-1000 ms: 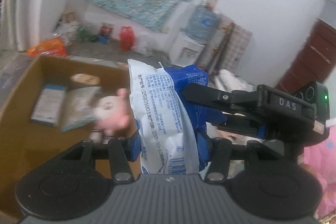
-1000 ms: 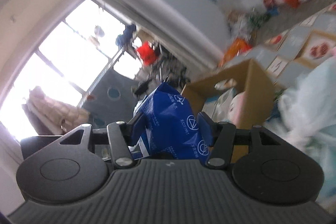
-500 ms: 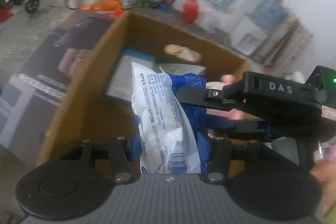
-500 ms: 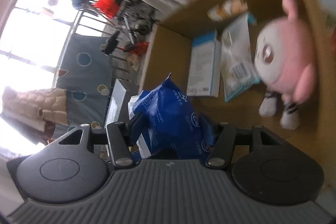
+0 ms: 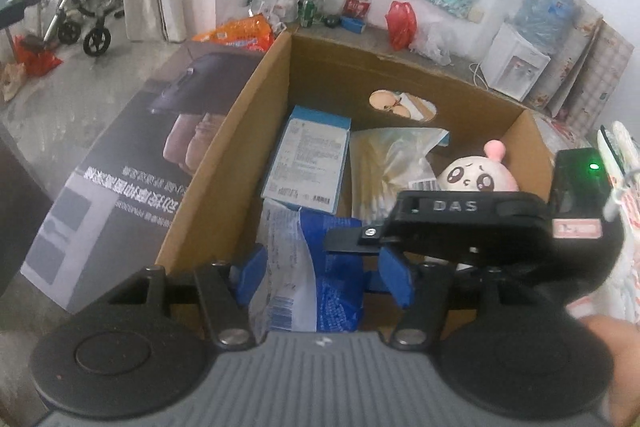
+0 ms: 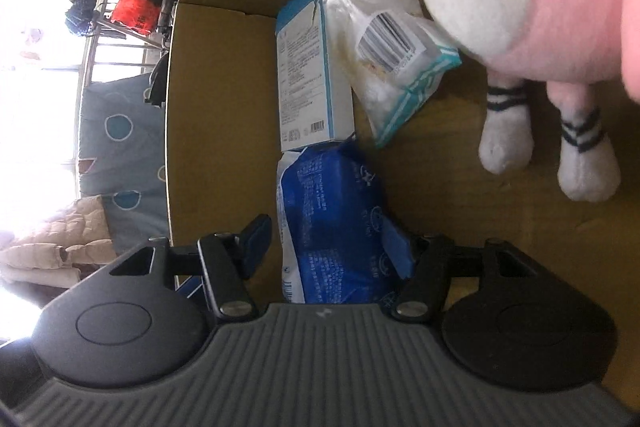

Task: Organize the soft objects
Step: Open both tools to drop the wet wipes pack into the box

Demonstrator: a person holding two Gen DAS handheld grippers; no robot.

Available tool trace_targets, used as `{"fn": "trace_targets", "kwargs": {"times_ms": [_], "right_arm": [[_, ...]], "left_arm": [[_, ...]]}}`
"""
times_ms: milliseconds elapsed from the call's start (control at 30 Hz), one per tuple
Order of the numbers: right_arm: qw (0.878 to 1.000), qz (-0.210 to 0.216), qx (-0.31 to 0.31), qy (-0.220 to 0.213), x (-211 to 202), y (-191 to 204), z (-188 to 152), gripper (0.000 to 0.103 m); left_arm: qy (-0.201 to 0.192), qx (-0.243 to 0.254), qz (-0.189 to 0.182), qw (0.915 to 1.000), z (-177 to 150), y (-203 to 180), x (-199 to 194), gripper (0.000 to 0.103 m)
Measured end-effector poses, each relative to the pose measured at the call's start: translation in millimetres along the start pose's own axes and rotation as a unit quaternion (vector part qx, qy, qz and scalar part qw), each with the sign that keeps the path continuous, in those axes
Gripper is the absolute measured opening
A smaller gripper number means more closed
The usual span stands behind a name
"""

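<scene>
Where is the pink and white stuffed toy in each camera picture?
Left wrist view: the stuffed toy peeks up at middle right inside the cardboard box, just above the right gripper's black body.
Right wrist view: the stuffed toy fills the upper right, its striped feet pointing down.
Shared landmark: the light blue carton lying on the box floor, left of the toy in both views.

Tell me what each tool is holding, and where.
Nothing gripped: left tool and right tool jaws are opening, blue pack loose between them in the cardboard box.
</scene>
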State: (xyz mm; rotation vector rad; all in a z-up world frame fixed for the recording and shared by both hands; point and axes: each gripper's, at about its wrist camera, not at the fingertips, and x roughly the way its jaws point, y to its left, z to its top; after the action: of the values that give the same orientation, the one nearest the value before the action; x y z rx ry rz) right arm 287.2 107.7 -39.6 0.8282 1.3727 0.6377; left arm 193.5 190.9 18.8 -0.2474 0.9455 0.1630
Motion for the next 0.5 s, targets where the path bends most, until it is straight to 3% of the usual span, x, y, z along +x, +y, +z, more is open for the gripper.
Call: {"fn": "trace_targets", "kwargs": {"times_ms": [267, 500], "right_arm": [[0.999, 0.037, 0.027, 0.015, 19.5, 7.4, -4.7, 0.067], [0.997, 0.076, -0.007, -0.017, -22.0, 25.1, -12.6, 0.070]], "left_arm": [[-0.009, 0.001, 0.000, 1.0000, -1.0, -5.0, -7.9, 0.069], [-0.050, -0.002, -0.016, 0.9986, -7.1, -12.1, -35.6, 0.076]]}}
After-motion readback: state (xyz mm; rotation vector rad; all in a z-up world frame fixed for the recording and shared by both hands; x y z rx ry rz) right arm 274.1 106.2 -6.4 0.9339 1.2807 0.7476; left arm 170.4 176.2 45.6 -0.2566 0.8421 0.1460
